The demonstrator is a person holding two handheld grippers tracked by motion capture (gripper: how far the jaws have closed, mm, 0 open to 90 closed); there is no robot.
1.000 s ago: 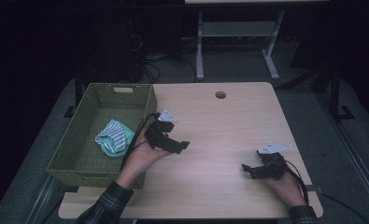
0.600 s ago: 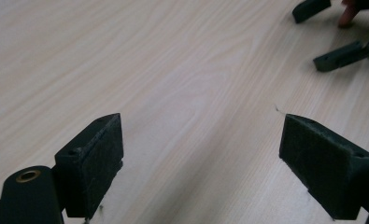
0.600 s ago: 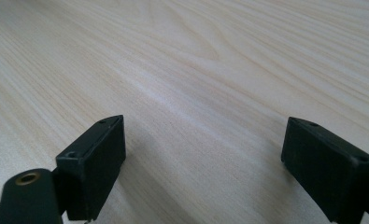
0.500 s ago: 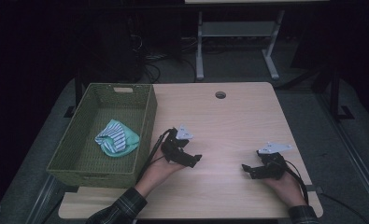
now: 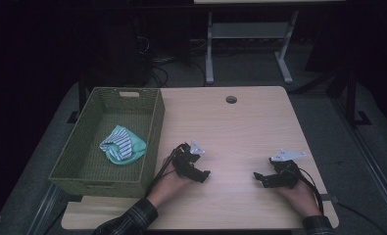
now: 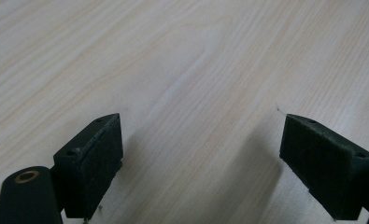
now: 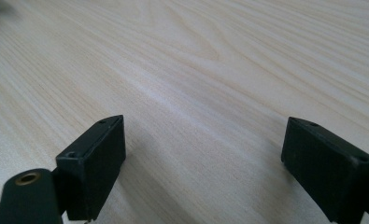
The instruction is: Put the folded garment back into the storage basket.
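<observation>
High view: a pale wooden table (image 5: 240,127) carries a green woven basket (image 5: 147,147) along its left edge; inside the basket, toward its near half, lies a bundled cloth (image 5: 122,144), teal with a white-and-dark striped part, resting on the basket floor and apart from the walls. The left gripper (image 5: 201,175) sits low over the table just right of the basket's near right corner, held by the left hand (image 5: 171,181), whose plaid sleeve (image 5: 132,220) enters from the bottom edge; its grey three-cornered plate faces up and its jaws point right, toward the table's middle; the cloth lies to its left, beyond the basket wall, well apart from the jaws. The right gripper (image 5: 259,177) rests near the table's right front, held by the right hand (image 5: 299,196), jaws pointing left toward the other gripper; bare wood separates the two. A round cable hole (image 5: 231,99) marks the table's far side.

Left gripper view: the left gripper (image 6: 201,154) shows both black jaws spread wide, bare wood grain between them, nothing held.

Right gripper view: the right gripper (image 7: 203,156) likewise has its jaws set wide apart over bare wood, empty; a dark shape at the top left corner is too small to identify.
</observation>
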